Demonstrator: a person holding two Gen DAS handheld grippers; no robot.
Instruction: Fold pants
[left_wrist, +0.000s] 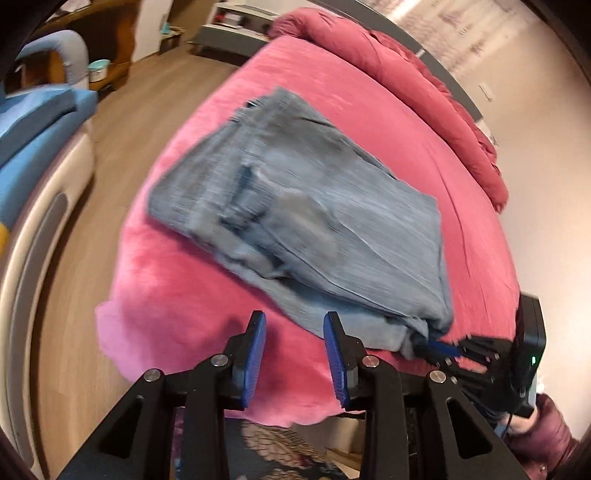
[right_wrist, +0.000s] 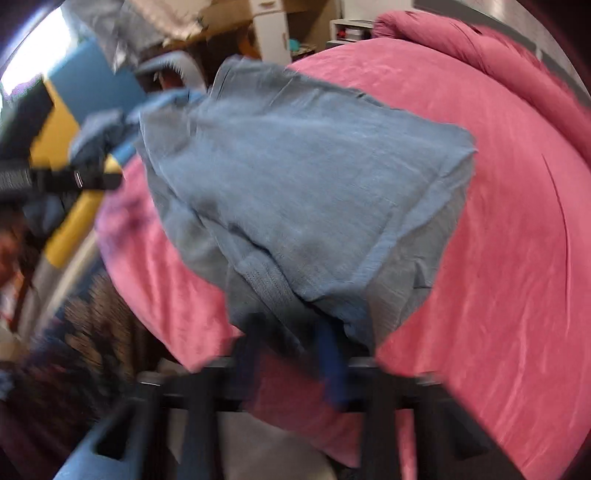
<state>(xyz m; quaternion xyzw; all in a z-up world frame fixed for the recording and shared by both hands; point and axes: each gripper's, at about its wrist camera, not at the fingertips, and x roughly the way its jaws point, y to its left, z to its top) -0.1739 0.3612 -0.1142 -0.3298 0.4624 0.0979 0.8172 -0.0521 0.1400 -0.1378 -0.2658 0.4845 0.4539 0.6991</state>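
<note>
Blue jeans (left_wrist: 303, 206) lie folded in layers on the pink bed (left_wrist: 184, 295), in the middle of the left wrist view. My left gripper (left_wrist: 295, 354) hovers over the near bed edge just short of the jeans' hem, open, with nothing between its blue pads. My right gripper (left_wrist: 436, 345) comes in from the right and is shut on the near right corner of the jeans. In the blurred right wrist view the jeans (right_wrist: 295, 184) bunch up at the right gripper (right_wrist: 291, 332), and the cloth hides its fingertips.
A rolled red duvet (left_wrist: 424, 92) lies along the far side of the bed. Wooden floor (left_wrist: 140, 122) and a blue cushion (left_wrist: 33, 122) are to the left. A patterned rug (left_wrist: 273, 443) is below the bed edge. A person's dark red sleeve (left_wrist: 546, 439) is at lower right.
</note>
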